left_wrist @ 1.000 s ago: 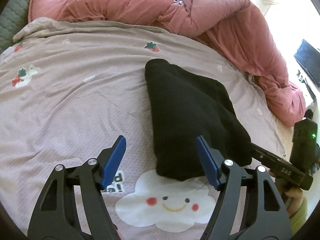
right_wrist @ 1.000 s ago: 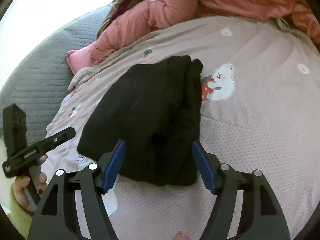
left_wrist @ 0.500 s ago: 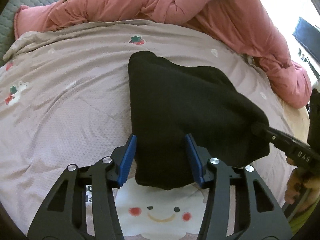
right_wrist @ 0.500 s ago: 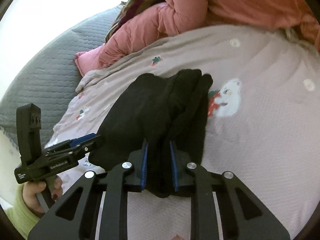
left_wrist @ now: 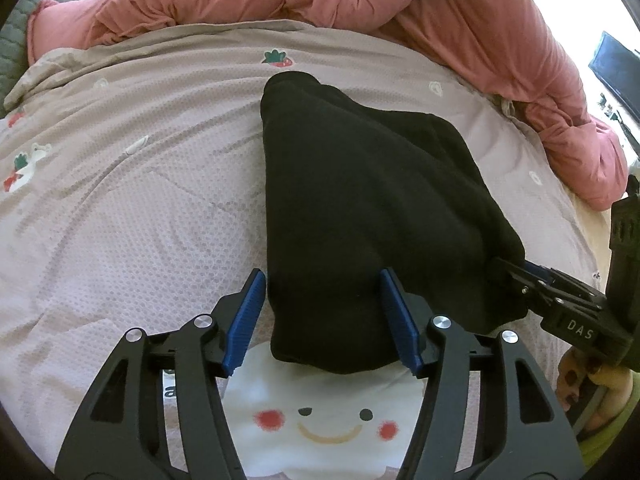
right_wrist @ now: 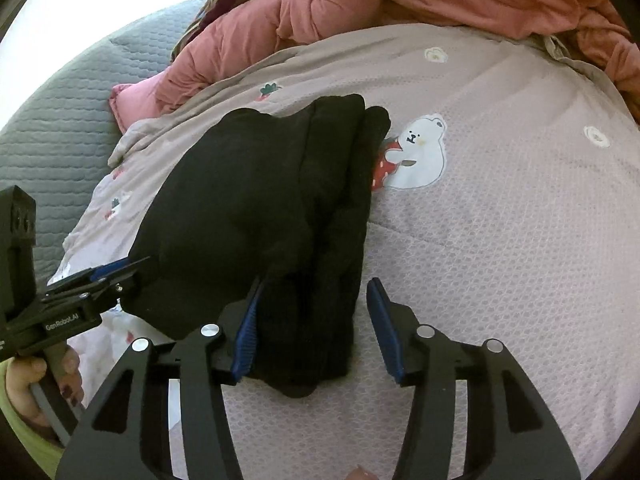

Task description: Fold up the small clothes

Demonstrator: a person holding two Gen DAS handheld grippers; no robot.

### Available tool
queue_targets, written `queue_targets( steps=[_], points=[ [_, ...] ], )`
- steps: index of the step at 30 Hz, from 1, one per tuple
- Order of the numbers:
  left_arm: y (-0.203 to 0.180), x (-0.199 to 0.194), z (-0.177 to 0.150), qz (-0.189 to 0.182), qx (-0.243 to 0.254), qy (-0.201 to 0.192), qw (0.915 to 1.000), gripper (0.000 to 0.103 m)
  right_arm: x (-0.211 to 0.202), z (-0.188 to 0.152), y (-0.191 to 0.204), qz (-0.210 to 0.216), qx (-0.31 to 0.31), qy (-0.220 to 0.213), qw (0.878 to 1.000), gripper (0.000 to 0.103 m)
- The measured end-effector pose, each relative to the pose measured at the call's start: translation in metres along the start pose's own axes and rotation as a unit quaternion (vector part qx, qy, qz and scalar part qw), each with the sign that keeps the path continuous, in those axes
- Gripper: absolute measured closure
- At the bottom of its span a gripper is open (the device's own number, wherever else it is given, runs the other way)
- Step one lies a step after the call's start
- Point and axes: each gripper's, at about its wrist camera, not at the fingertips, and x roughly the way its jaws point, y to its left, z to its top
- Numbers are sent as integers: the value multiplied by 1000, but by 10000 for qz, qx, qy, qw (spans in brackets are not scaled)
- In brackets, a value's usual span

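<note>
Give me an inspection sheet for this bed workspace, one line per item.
Surface: mauve bedspread with cartoon prints, wrinkled.
Job's things: folded black garment lying flat on the bedspread.
Clutter: pink comforter bunched along the far edge.
Grippers: left gripper open, straddling the garment's near end; right gripper open, over another edge of the garment.
Cables: nothing seen.
Surroundings: grey quilted headboard; dark screen at the side.

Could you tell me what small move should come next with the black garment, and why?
Probably close the right tongs on the folded black knitted garment. Their jaws stand open, with a gap showing beside the right-hand pad, while the garment's near edge lies between them. The left tongs straddle its other near corner, cloth filling their gap.
</note>
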Motion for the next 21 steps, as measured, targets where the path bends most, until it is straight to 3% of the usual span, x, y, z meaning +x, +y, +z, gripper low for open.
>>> queue_targets(
  steps=[17,21],
  points=[
    [7,1,-4,-100,-103,13,9999,48,-7,1,6,-265,-14,9,9996,41],
    [9,-4,-4,-125,-165,13,9998,47,-30,9,20,-166,-210,-394,9989,41]
  ],
)
